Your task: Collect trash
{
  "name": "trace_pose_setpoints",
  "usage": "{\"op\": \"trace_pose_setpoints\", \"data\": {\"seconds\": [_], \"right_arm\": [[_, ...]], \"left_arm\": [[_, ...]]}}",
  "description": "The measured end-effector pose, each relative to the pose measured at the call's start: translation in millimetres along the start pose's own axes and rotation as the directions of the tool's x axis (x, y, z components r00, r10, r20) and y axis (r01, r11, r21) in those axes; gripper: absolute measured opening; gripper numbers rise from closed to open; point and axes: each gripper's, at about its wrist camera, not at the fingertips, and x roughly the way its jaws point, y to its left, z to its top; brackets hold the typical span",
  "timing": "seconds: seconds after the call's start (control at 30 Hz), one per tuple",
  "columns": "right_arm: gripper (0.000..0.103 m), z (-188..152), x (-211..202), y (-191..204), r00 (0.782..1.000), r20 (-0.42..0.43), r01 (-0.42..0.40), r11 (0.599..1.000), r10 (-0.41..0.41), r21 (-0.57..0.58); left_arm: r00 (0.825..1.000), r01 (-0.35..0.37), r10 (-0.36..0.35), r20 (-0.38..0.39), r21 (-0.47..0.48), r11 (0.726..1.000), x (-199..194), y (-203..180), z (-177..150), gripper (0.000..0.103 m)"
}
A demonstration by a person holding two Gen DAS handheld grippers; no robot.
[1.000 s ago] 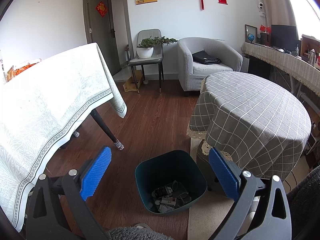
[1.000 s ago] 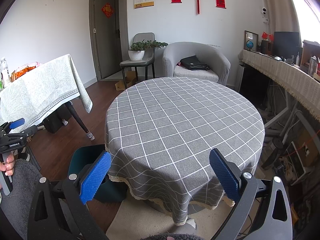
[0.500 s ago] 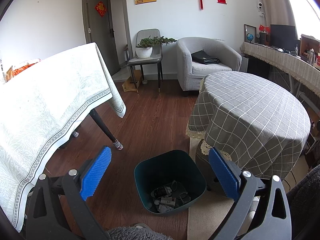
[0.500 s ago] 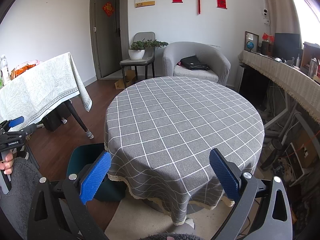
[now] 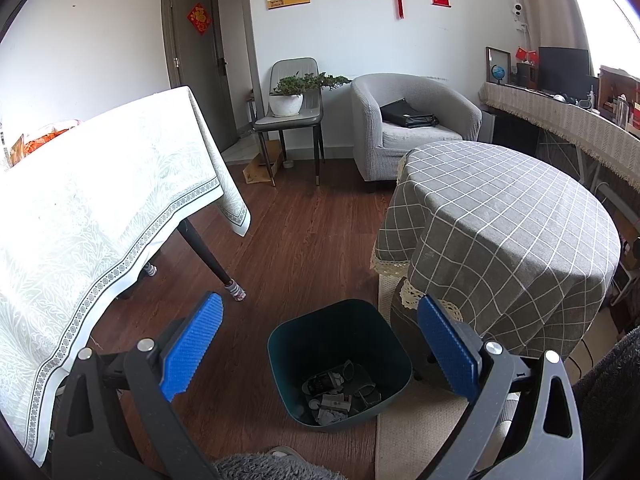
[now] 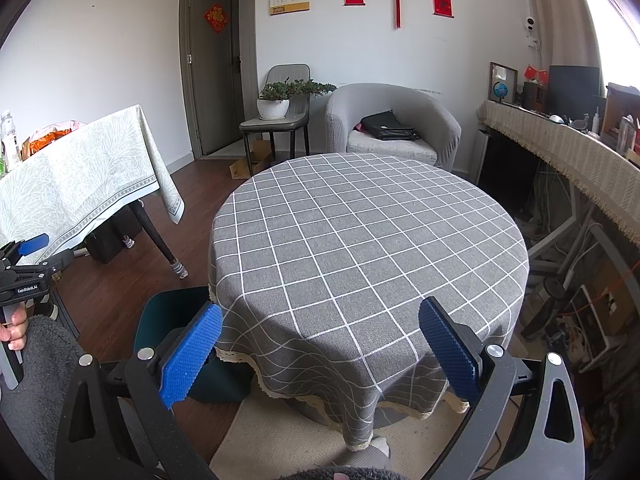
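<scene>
A dark teal trash bin (image 5: 340, 360) stands on the wood floor beside the round table, with several pieces of grey trash (image 5: 336, 392) in its bottom. My left gripper (image 5: 320, 344) is open and empty, held above the bin. My right gripper (image 6: 320, 352) is open and empty, held over the near edge of the round table with the grey checked cloth (image 6: 368, 232). In the right wrist view the bin (image 6: 168, 312) shows at lower left, partly hidden by the table, and the left gripper (image 6: 24, 256) is at the far left in a hand.
A table with a pale patterned cloth (image 5: 100, 200) stands at the left, its dark leg (image 5: 208, 256) near the bin. A grey armchair (image 5: 412, 120) with a black bag, a chair with a potted plant (image 5: 288, 96) and a long sideboard (image 6: 568, 148) line the back and right.
Both grippers stay open and nearly still. Both views have shifted only very slightly.
</scene>
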Motion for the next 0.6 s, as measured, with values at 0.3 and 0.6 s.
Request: {"op": "trace_pose_setpoints", "data": {"seconds": [0.3,0.6], "right_arm": [[0.100,0.0,-0.1,-0.4,1.000,0.000,0.000,1.000,0.000,0.000],[0.100,-0.1,-0.1,-0.2,1.000,-0.001,0.000,1.000,0.000,0.000]], "left_arm": [[1.000,0.005,-0.005,-0.004,0.001,1.000,0.0,0.4,0.4,0.100],[1.000,0.006,-0.006,-0.008,-0.012,1.000,0.1,2.0,0.7,0.100]]}}
